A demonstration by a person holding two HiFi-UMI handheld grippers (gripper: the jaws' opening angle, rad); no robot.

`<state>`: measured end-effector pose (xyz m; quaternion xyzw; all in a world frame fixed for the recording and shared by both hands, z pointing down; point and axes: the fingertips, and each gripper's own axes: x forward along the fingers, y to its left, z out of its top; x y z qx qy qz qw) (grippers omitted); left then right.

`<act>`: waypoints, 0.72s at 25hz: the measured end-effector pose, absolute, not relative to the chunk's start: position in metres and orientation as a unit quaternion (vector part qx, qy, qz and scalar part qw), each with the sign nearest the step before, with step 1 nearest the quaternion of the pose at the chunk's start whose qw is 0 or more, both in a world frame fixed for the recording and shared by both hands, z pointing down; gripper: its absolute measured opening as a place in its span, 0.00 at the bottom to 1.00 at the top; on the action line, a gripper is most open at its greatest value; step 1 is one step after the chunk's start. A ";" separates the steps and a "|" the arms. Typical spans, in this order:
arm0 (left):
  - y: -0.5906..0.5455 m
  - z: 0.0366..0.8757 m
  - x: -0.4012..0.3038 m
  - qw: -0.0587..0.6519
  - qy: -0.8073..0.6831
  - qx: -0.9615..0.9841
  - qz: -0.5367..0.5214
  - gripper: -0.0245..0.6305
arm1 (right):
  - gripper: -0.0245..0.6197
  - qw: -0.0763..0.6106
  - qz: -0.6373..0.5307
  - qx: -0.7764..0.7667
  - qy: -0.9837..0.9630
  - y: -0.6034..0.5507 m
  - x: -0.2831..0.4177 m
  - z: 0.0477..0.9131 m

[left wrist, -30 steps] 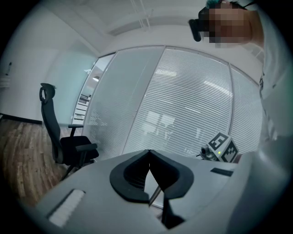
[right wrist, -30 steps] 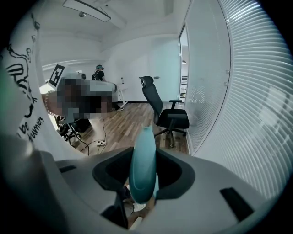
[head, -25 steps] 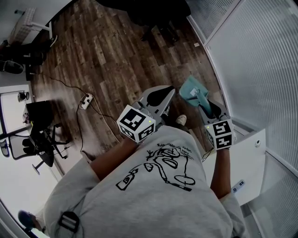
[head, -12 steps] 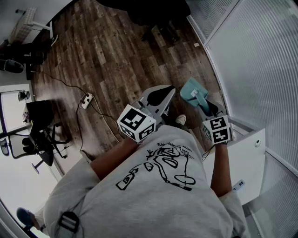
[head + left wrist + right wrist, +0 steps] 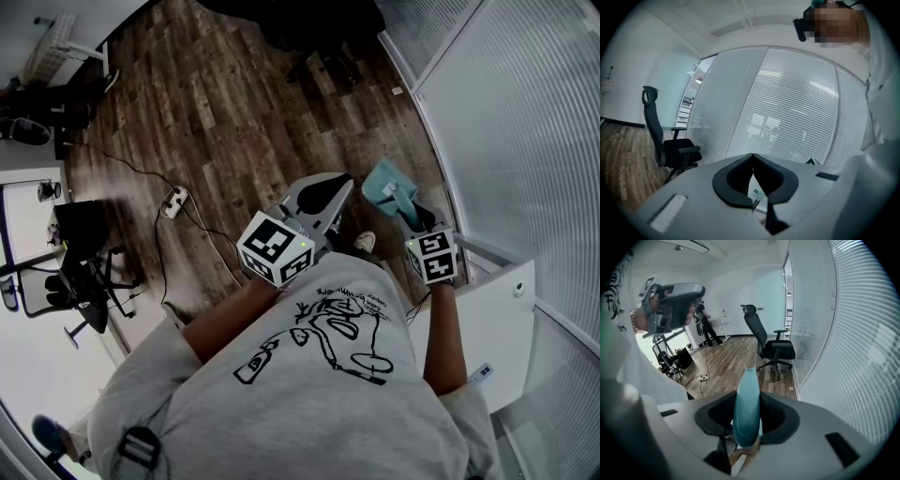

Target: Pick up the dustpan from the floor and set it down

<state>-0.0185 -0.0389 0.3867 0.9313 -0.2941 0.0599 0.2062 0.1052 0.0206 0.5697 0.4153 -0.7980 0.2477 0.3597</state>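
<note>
Dustpan (image 5: 382, 183): teal, off the floor, carried in the air close to the glass wall, low at the person's right side. The right gripper (image 5: 415, 223) pinches its handle (image 5: 746, 408); both pads press flat on the sides, and the pan hangs out beyond the jaw tips, angled downward. The left gripper (image 5: 337, 183) takes no part: jaws pressed together on nothing, held out ahead at about waist level.

Step in hand, as I read it: the pick-up is done and the set-down is under way. The next move calls for lowering until the pan's flat base meets the floor, and only then spreading the jaws. A tilted landing would likely tip it onto its lip.

Surroundings and surfaces:
- Floor (image 5: 234, 112): wood-look planks, dark and streaky brown, with a slight sheen.
- Glass partition (image 5: 525, 122): curved, covered in fine horizontal white blinds.
- White unit (image 5: 497, 319): flat, matte top, beside the person's right arm.
- Office chair (image 5: 771, 345): black, high mesh back, standing by the partition.
- Dustpan body: smooth moulded plastic with rounded corners; the handle is a slim tapering blade seen edge-on from the right gripper view.
- Power strip (image 5: 171, 203): white, cable trailing across the planks.
</note>
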 end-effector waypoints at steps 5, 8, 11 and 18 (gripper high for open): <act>-0.036 0.389 -0.021 0.207 -0.297 0.930 0.061 0.04 | 0.24 0.364 0.251 0.412 -0.797 0.022 0.105 0.583; -0.036 0.390 -0.020 0.207 -0.299 0.930 0.061 0.04 | 0.24 0.367 0.252 0.408 -0.797 0.021 0.105 0.591; -0.035 0.389 -0.021 0.208 -0.300 0.929 0.061 0.04 | 0.24 0.372 0.253 0.403 -0.797 0.022 0.104 0.597; -0.035 0.389 -0.020 0.209 -0.303 0.928 0.062 0.04 | 0.24 0.378 0.257 0.396 -0.796 0.019 0.105 0.616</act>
